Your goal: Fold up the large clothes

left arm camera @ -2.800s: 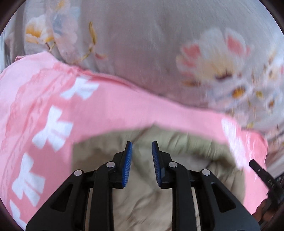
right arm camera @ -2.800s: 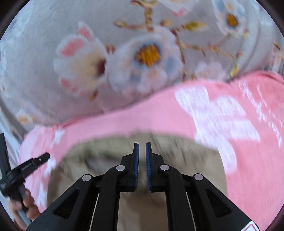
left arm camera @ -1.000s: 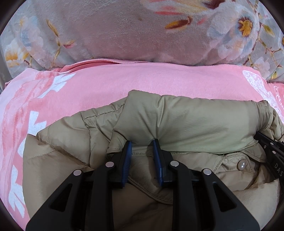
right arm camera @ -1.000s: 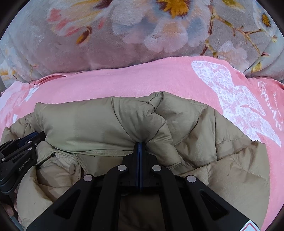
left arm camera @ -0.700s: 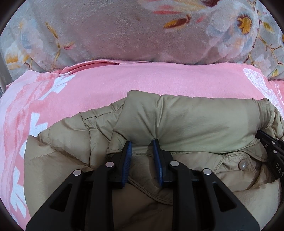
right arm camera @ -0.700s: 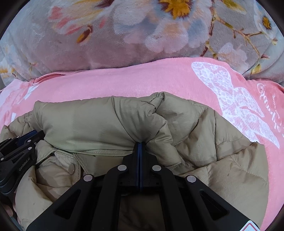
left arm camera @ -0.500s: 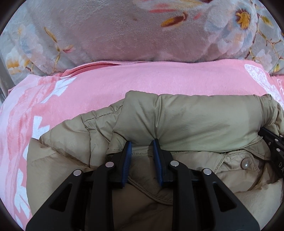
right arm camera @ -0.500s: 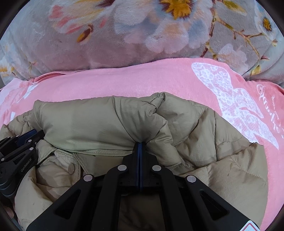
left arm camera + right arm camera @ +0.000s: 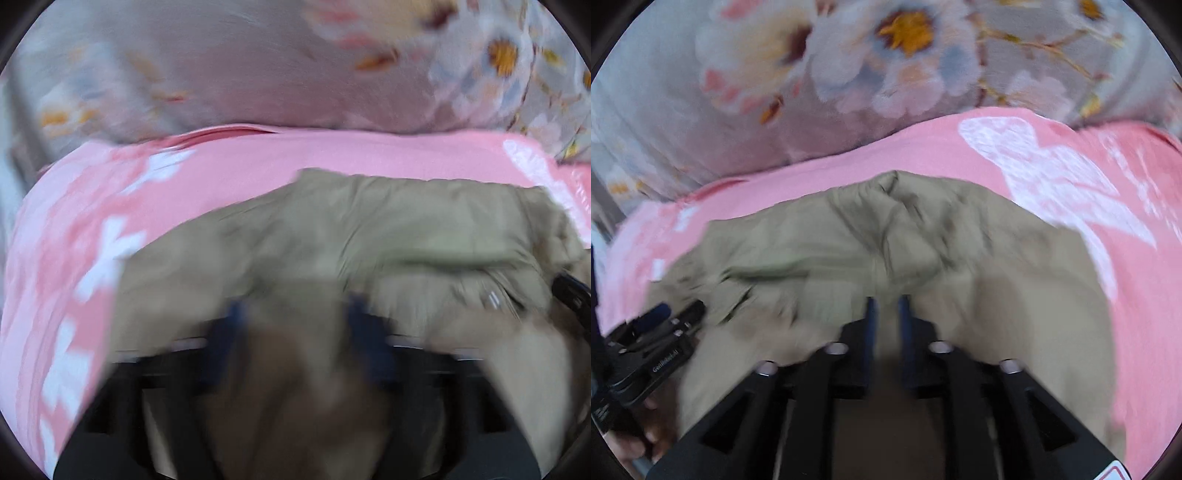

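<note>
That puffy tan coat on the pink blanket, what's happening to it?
A person is folding the tan coat on the pink blanket with a claw tool in each hand. Both the left claw and the right claw are opening. Neither visibly pinches the coat now, though the picture is blurry. It lies bunched up.
</note>
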Motion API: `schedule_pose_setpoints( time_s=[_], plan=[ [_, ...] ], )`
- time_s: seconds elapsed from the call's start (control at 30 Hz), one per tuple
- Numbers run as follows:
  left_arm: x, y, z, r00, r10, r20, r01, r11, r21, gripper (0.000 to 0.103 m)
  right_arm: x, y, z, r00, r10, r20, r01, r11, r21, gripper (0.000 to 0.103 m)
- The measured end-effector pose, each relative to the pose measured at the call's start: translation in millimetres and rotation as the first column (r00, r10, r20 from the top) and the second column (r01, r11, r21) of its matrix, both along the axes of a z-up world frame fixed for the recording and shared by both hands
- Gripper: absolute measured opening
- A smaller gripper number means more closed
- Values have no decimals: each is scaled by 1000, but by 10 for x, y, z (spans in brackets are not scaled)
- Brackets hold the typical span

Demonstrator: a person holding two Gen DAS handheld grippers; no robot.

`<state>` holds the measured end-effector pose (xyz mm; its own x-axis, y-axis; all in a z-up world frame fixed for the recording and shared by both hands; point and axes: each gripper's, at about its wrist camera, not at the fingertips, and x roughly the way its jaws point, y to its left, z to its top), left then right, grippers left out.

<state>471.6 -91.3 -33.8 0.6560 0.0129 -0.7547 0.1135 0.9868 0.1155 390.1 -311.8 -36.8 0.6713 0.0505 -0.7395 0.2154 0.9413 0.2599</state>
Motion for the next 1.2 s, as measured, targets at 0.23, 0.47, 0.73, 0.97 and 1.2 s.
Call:
schedule_pose_setpoints(
  time_s=[0.23, 0.47, 0.73, 0.97, 1.2],
  plan=[
    [-1556, 1128, 214, 988, -72, -139, 51, 988, -148, 93, -2309, -185, 247, 999, 38, -20, -38, 999, -32, 69],
    [-2796, 2071, 22, 970, 11, -245, -76, 963, -257, 93, -3923, -581, -200, 987, -137, -87, 151, 970, 192, 74],
    [-3321, 2209, -80, 968, 27, -248, -118, 925, -360, 93, -4288, -283, -427, 986, -164, -18, 159, 909, 385, 75],
    [-3432, 2186, -27, 967, 22, -254, -124, 912, -392, 36, -4232, -107, -463, 985, -171, -32, 171, 921, 349, 23],
    [-3656, 2195, 234, 977, 0, -213, -90, 906, -413, 3, -4465, -110, -282, 985, -172, 16, 155, 922, 353, 4]
  ],
)
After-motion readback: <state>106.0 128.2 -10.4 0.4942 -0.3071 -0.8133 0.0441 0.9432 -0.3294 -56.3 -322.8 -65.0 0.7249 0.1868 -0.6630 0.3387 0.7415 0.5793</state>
